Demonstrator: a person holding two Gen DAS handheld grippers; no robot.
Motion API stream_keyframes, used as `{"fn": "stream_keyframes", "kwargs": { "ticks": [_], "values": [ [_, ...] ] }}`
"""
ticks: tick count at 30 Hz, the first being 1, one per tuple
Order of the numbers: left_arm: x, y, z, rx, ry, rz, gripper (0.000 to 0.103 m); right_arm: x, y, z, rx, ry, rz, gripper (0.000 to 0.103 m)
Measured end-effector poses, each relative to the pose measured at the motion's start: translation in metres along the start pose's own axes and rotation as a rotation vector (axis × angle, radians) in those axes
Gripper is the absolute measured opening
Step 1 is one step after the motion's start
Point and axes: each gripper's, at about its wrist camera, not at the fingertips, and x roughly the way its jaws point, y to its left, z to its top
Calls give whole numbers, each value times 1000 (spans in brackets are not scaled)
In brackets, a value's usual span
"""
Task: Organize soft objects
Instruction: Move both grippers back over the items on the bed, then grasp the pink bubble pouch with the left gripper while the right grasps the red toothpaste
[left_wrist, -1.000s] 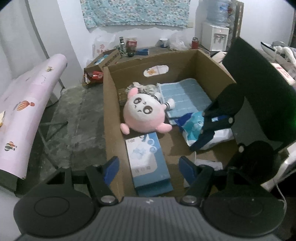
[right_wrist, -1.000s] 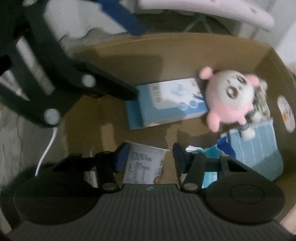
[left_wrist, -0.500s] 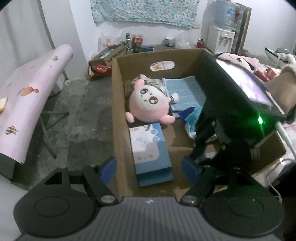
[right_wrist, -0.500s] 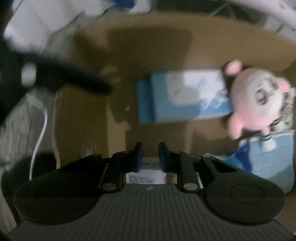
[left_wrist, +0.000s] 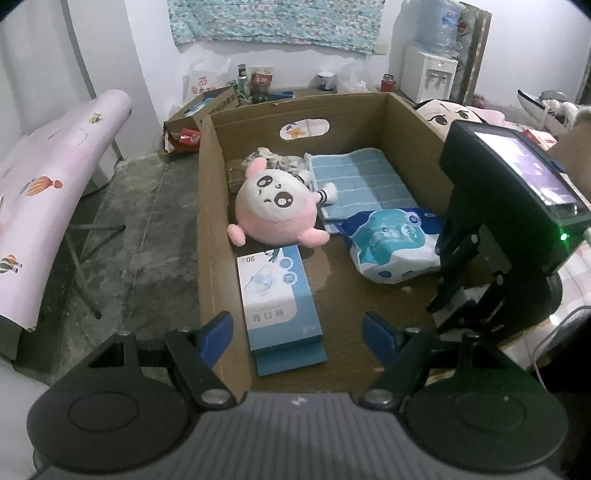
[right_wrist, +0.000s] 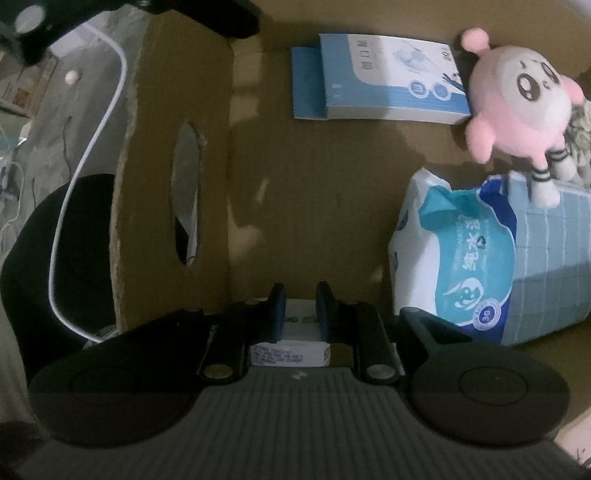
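Observation:
An open cardboard box (left_wrist: 210, 206) holds a pink round plush (left_wrist: 275, 206), a blue-and-white carton (left_wrist: 275, 295), a wipes pack (left_wrist: 391, 243) and a folded blue towel (left_wrist: 364, 181). My left gripper (left_wrist: 297, 332) hangs open over the box's near edge, nothing between its fingers. My right gripper (right_wrist: 299, 306) points down into the box's near right corner, shut on a small white printed pack (right_wrist: 291, 350). In the right wrist view the plush (right_wrist: 524, 107), the carton (right_wrist: 391, 77) and the wipes pack (right_wrist: 454, 258) lie ahead of it.
A pink patterned board (left_wrist: 48, 184) on legs stands left of the box. A smaller carton of clutter (left_wrist: 207, 107) and a water dispenser (left_wrist: 430, 74) sit by the far wall. Another plush (left_wrist: 443, 114) lies beyond the right wall. A white cable (right_wrist: 85, 166) runs outside the box.
My right gripper has shut on the white pack and sunk lower into the box. The left gripper has hardly moved and stays open.

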Motion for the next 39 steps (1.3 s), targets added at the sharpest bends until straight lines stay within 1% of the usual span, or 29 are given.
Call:
{"fn": "stream_keyframes", "kwargs": {
  "ticks": [4,5,6,7,8,10,12,13,15,16,18,19,20,21,22,24,25,26,27,28,30,32,33,34,35,36,38,39],
  "values": [
    [-1,-4,3,10,5,8,78,0,2,1,-8,3,-27,18],
    [-2,-5,4,13,5,12,78,-3,4,1,-12,-14,-44,21],
    [-4,-6,4,14,2,13,79,-9,5,0,-7,-54,-54,25],
    [-6,-7,6,12,-3,13,80,-17,10,1,7,-107,-56,27],
    [-8,-7,7,8,-11,11,81,-30,9,-3,26,-172,-59,29],
    [-12,-10,11,1,-26,11,81,-66,4,-25,110,-367,-59,33],
    [-17,-14,16,-1,-43,17,81,-100,-2,-59,205,-581,-60,49],
    [-19,-16,19,-1,-50,17,81,-115,-5,-87,260,-698,-61,50],
    [-23,-25,27,5,-62,14,81,-132,-7,-135,344,-853,-57,50],
    [-25,-30,32,12,-69,11,81,-137,-5,-167,400,-933,-69,50],
    [-29,-44,44,34,-90,-3,81,-135,0,-226,524,-1048,-133,50],
    [-30,-53,50,45,-101,-14,81,-132,2,-253,585,-1084,-172,50],
    [-32,-64,58,59,-114,-30,81,-129,6,-278,647,-1101,-227,50],
    [-33,-76,66,76,-125,-49,81,-123,10,-303,721,-1097,-304,51],
    [-33,-87,73,91,-134,-67,81,-116,11,-322,780,-1073,-372,51],
    [-31,-116,93,133,-147,-110,85,-104,4,-356,893,-1011,-472,52],
    [-29,-129,102,154,-152,-130,90,-97,-5,-373,968,-959,-526,52],
    [-25,-147,113,181,-157,-153,93,-90,-12,-384,1016,-908,-584,52],
    [-22,-162,124,202,-167,-172,95,-83,-23,-393,1051,-869,-628,52],
    [-17,-178,136,225,-184,-197,97,-74,-38,-404,1077,-828,-643,52],
    [-4,-211,163,256,-208,-240,97,-63,-67,-416,1135,-760,-634,53],
    [17,-246,194,274,-225,-289,103,-52,-90,-424,1170,-757,-635,54],
    [28,-264,207,280,-227,-315,103,-47,-101,-426,1172,-756,-642,55],
    [42,-282,222,294,-217,-345,103,-42,-114,-426,1172,-752,-651,56],
    [61,-302,239,309,-208,-367,103,-37,-126,-426,1172,-748,-656,61],
    [78,-318,254,312,-198,-374,103,-32,-138,-427,1178,-740,-661,64],
    [122,-347,283,308,-168,-387,103,-19,-158,-425,1178,-723,-689,65],
    [142,-357,294,301,-164,-374,103,-15,-165,-426,1185,-720,-687,65]
  ]
}}
